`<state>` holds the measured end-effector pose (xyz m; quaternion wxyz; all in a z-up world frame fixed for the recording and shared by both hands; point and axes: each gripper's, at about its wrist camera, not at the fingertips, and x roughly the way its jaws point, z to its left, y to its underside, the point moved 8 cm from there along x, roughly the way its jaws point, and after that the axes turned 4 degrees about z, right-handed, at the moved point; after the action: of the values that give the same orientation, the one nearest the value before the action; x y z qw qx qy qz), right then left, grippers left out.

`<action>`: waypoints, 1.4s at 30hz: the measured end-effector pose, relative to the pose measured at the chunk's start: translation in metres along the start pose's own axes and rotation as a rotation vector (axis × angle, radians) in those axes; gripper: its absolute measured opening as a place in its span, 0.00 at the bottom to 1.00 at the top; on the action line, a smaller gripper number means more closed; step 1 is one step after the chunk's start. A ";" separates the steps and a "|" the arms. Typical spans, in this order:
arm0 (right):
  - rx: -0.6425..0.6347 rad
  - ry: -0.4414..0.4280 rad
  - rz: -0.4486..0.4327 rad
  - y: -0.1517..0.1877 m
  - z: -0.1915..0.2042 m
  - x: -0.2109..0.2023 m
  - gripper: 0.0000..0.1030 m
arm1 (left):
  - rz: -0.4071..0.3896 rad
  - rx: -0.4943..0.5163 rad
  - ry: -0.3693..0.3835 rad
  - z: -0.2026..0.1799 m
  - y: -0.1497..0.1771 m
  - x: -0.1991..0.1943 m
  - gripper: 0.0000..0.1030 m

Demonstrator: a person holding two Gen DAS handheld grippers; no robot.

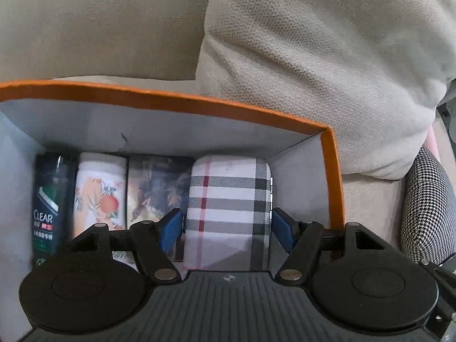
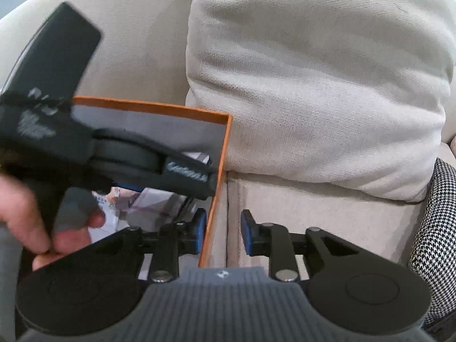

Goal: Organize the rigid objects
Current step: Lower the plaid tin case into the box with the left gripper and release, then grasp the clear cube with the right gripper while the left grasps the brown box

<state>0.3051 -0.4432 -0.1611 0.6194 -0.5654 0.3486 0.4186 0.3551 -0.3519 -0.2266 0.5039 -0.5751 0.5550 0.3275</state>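
Your left gripper (image 1: 226, 226) has its fingers spread around the plaid case (image 1: 228, 211), not touching, inside the orange-rimmed box (image 1: 332, 176) beside the floral box (image 1: 99, 193) and CLEAR bottle (image 1: 47, 208). Your right gripper (image 2: 223, 233) fingers spread, straddling the box wall on the sofa (image 2: 313, 211).

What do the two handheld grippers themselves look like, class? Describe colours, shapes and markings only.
The left gripper and the right gripper match: blue pads on black linkage arms with silver rivets, two black round discs either side, and a ribbed dark grey body bearing a small white logo. In the right wrist view, the left unit's side shows blurred white lettering, held by a bare hand.
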 end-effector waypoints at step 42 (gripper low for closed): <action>-0.314 0.036 0.261 0.025 0.083 0.073 0.00 | -0.272 0.062 -0.210 0.216 0.088 -0.207 0.54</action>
<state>0.3085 -0.3512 -0.2274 0.4579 -0.6125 0.3604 0.5341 0.2738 -0.0736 -0.1119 0.6163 -0.5916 0.4262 0.2976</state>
